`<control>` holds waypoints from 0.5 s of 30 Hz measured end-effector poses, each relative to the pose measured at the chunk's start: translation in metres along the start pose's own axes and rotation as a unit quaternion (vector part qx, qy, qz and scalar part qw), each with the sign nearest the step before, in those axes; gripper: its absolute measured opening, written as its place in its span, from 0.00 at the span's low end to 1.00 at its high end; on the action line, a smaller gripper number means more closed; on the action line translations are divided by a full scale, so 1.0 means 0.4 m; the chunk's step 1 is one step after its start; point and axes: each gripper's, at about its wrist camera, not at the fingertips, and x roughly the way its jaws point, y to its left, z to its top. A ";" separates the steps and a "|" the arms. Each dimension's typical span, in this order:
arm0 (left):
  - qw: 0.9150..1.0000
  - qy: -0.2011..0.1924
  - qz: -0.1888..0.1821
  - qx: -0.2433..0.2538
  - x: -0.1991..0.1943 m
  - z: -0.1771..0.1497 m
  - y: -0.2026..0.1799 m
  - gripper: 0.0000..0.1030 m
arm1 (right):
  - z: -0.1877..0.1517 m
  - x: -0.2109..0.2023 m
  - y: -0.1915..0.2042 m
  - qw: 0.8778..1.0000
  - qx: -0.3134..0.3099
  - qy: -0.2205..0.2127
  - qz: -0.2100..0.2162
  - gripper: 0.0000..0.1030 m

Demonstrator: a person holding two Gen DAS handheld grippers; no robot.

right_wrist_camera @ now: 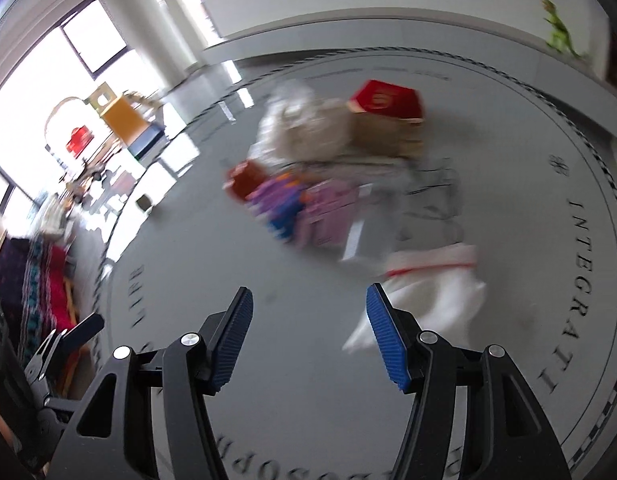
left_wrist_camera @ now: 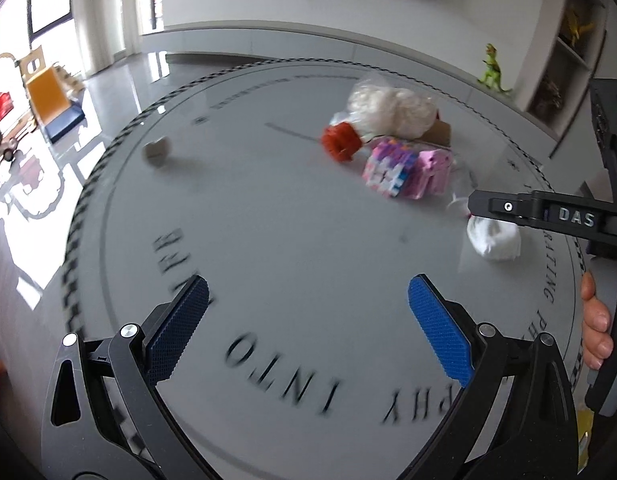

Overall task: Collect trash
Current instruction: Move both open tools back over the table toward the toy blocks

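On the round grey table (left_wrist_camera: pixel 268 220) lies a crumpled white tissue (left_wrist_camera: pixel 493 237), seen blurred in the right wrist view (right_wrist_camera: pixel 432 292) just right of my right gripper (right_wrist_camera: pixel 308 316), which is open and empty above the table. My left gripper (left_wrist_camera: pixel 308 300) is open and empty over the table's lettering. A clear bag of white stuff (left_wrist_camera: pixel 392 108) lies at the far side, also in the right wrist view (right_wrist_camera: pixel 300 128). A small grey crumpled scrap (left_wrist_camera: pixel 157 151) lies at the far left. The right gripper's finger (left_wrist_camera: pixel 508 206) hangs right above the tissue.
An orange toy piece (left_wrist_camera: pixel 340 142), pink and purple building blocks (left_wrist_camera: pixel 404 170) and a red-topped cardboard box (right_wrist_camera: pixel 388 114) cluster at the far side. A green toy dinosaur (left_wrist_camera: pixel 493 70) stands on a ledge beyond the table. Toys and furniture stand on the floor at left.
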 end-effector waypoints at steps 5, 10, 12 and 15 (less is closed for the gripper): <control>1.000 0.000 -0.020 -0.002 0.044 0.044 -0.022 0.94 | 0.048 0.045 -0.062 0.999 0.030 0.006 -0.021 0.50; 0.999 0.007 -0.033 0.000 0.086 0.083 -0.041 0.94 | 0.082 0.098 -0.074 0.999 0.033 0.021 -0.036 0.50; 0.999 0.008 -0.035 0.005 0.100 0.099 -0.052 0.94 | 0.090 0.117 -0.076 0.998 0.035 0.028 -0.040 0.49; 0.999 0.011 -0.039 0.011 0.117 0.114 -0.068 0.94 | 0.099 0.133 -0.083 0.998 0.038 0.034 -0.040 0.43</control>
